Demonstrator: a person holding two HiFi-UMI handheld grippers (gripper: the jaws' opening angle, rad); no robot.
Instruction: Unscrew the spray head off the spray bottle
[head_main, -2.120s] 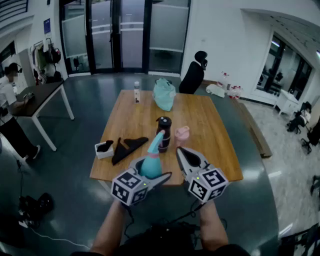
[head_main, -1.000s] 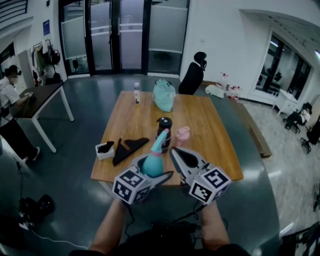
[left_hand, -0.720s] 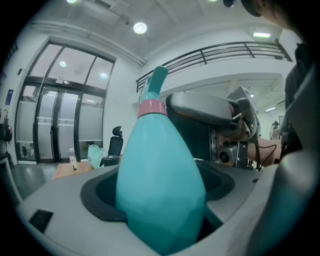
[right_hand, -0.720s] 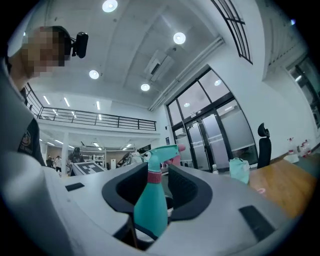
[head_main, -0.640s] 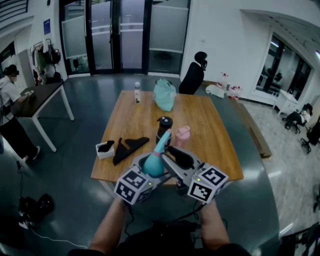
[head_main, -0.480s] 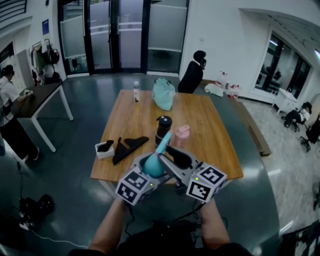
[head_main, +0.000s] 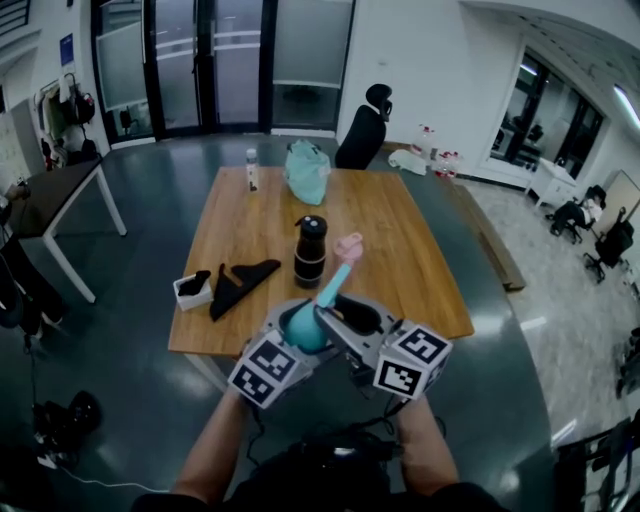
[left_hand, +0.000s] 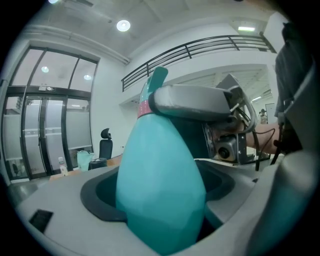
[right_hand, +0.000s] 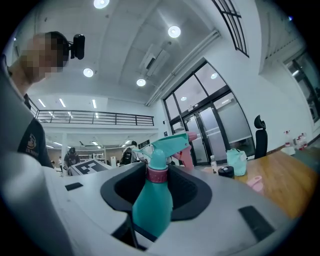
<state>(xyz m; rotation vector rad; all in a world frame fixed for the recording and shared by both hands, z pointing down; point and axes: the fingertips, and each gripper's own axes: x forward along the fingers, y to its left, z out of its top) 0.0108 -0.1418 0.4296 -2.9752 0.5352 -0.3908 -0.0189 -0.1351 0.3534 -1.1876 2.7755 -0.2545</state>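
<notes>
Straight ahead, a tall black flask (head_main: 310, 252) blocks me. A black folded cloth (head_main: 240, 285) and small white tray (head_main: 187, 290) crowd the left. Past my right gripper (head_main: 340, 312), the wooden worktop (head_main: 425, 270) lies bare.

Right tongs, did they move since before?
Yes. Right tongs moved left along the table onto the spray bottle; they've just been closing, its neck between them.

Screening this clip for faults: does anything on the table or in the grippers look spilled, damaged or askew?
Nothing stands out. The left gripper holds the teal spray bottle tilted, off the table, spray head on. The right gripper has just been closing its jaws, the bottle's pink collar between them. Nothing looks spilled or damaged.
</notes>
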